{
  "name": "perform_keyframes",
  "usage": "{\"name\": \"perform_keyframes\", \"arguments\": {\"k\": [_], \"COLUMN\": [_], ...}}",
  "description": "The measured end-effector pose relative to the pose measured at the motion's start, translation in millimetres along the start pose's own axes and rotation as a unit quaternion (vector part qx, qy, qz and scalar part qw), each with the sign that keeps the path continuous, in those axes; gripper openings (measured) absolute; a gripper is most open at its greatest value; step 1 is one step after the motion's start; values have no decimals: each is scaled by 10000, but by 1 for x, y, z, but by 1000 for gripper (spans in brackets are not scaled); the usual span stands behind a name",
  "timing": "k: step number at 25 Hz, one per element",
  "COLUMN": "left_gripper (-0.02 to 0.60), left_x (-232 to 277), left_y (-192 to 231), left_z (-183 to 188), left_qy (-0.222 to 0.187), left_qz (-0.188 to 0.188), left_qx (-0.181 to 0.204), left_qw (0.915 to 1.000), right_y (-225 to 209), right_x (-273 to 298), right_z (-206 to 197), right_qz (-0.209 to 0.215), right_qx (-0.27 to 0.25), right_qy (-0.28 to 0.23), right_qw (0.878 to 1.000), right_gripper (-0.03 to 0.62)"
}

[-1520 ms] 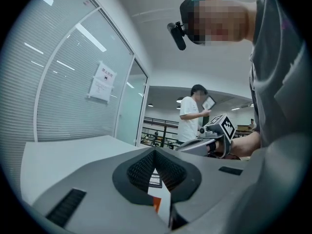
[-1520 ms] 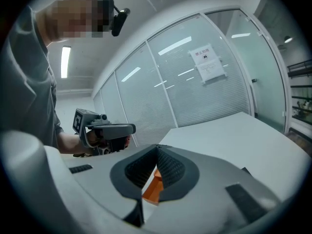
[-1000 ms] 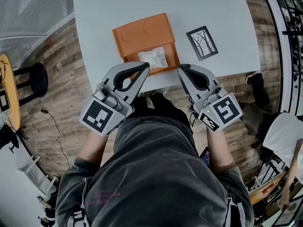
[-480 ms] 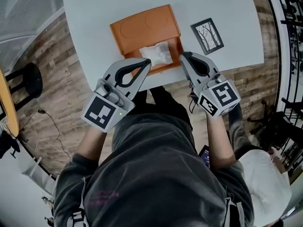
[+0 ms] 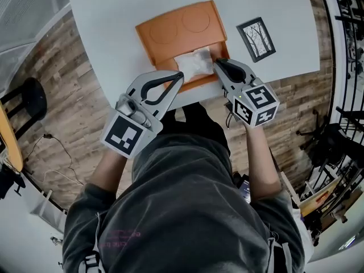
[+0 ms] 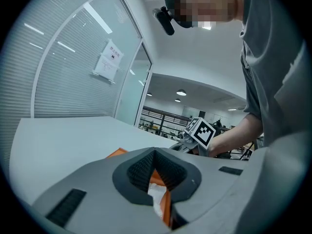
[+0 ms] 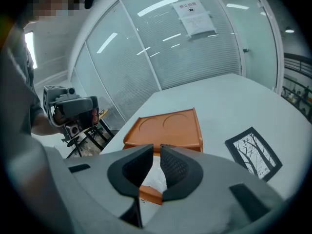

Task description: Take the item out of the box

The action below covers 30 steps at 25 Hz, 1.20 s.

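Note:
An orange box (image 5: 181,32) lies open on the white table, its lid flat behind the tray. A white crinkled bag (image 5: 194,63) fills the tray; it also shows through the jaws, the bag (image 7: 158,181) under the right pair and the bag (image 6: 156,199) under the left. My right gripper (image 5: 216,62) hovers at the tray's right edge beside the bag. Its jaws have just been opening to a narrow gap with nothing between them, as the right gripper (image 7: 157,147) shows. My left gripper (image 5: 180,75) is shut and empty at the tray's front left corner.
A small framed picture of bare trees (image 5: 257,37) lies right of the box. The table's near edge (image 5: 187,98) runs just under both grippers, against the person's body. A dark stool (image 5: 29,97) stands on the wooden floor at the left.
Both grippers have moved forward and down toward the box. The right one now reaches the tray's right edge beside the bag, and its jaws have parted slightly.

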<state>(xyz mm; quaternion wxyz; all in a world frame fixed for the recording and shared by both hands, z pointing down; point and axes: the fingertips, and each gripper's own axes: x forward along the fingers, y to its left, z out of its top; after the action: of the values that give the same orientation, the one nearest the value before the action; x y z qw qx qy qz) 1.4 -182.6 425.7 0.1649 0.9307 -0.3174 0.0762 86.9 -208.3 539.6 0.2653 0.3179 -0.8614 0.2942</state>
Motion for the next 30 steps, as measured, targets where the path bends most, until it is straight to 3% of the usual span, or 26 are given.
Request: {"name": "perform_keyframes", "arguments": {"k": [14, 30], "left_gripper": [3, 3], "left_x": [-28, -50], "left_y": [22, 39], "left_z": [-29, -54], "left_qy": [30, 112], "left_qz": [-23, 176], "left_qx": [-204, -397], "left_qw": [9998, 9990], "right_y": [-8, 7], "right_x": [40, 83], "right_z": [-36, -59], "right_qz": [-285, -171], "right_qx": [-65, -565], "right_qy": [856, 1711], "right_qw": [9959, 9835], "right_gripper": [103, 212]}}
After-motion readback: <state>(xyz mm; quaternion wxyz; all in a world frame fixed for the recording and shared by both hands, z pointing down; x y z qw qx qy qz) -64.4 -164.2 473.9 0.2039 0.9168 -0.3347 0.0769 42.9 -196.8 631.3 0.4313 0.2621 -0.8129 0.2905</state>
